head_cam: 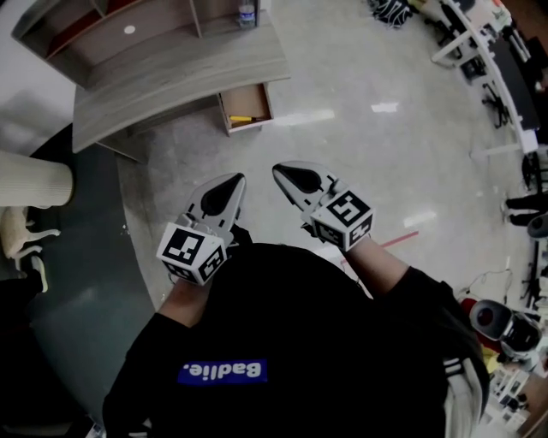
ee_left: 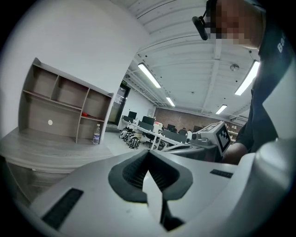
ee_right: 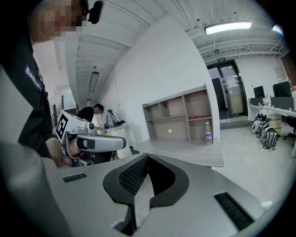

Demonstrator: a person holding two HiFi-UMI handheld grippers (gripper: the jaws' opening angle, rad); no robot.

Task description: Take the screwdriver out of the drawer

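Holding: nothing. Your left hand-held gripper (head_cam: 229, 181) and right hand-held gripper (head_cam: 281, 170) both have their jaws pressed together, with nothing between the pads.
Grippers' place: side by side and near each other over the floor (head_cam: 368, 162), noses toward 12 o'clock, well apart from the counter (head_cam: 171, 77).
Screwdriver (head_cam: 241, 118): yellow-handled, lying inside the open drawer (head_cam: 249, 127) at roughly 12 o'clock from your grippers. It runs 9-to-3, just beside the drawer's 6 o'clock wall.
Drawer: pulled out from under the counter's 5 o'clock corner. A bottle (head_cam: 247, 13) stands on the counter above it.
Stage: by my reading this is the approach, and the pick is not yet begun.
Risk, closed jaws: if you arrive with them pressed together, you will likely nudge the tool instead of straddling it.
Risk, front wall: the tool sits so close to it that one jaw may strike the wall and miss.
Risk, rolling: a round handle can slip sideways from a shallow pinch.
Risk, crowding: two grippers this near each other may knock together at the narrow drawer, so lead with one.
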